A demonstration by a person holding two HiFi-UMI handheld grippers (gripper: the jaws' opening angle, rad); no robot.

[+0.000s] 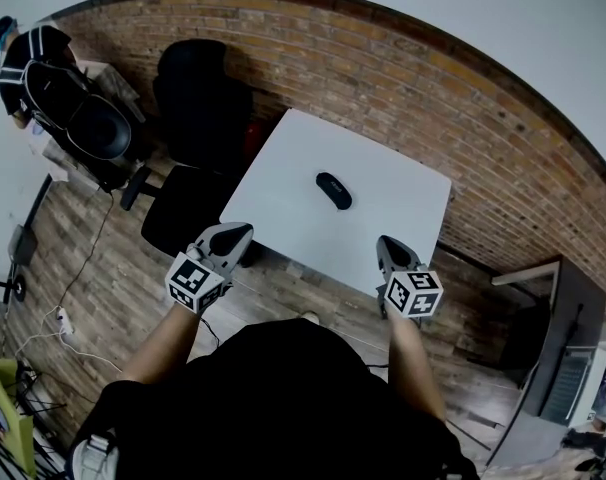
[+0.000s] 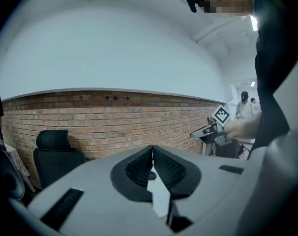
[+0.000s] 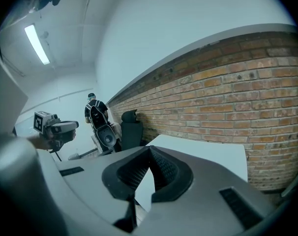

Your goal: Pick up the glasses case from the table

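Note:
The black oval glasses case [image 1: 333,190] lies alone near the middle of the white table [image 1: 283,183]. Both grippers hover short of the table's near edge, apart from the case. My left gripper [image 1: 238,230] is at the near left corner, and in the left gripper view its jaws [image 2: 152,151] meet with nothing between them. My right gripper [image 1: 385,242] is toward the near right corner, shut and empty in the right gripper view [image 3: 149,150]. That view shows the table top [image 3: 208,151] ahead; the case is hidden there behind the jaws.
A black office chair [image 1: 198,93] stands at the table's far left and a dark seat [image 1: 178,218] at its left side. A brick wall [image 1: 433,98] runs behind. A person [image 1: 28,58] stands far left. A dark cabinet [image 1: 558,338] is at right. Cables lie on the wooden floor [image 1: 73,298].

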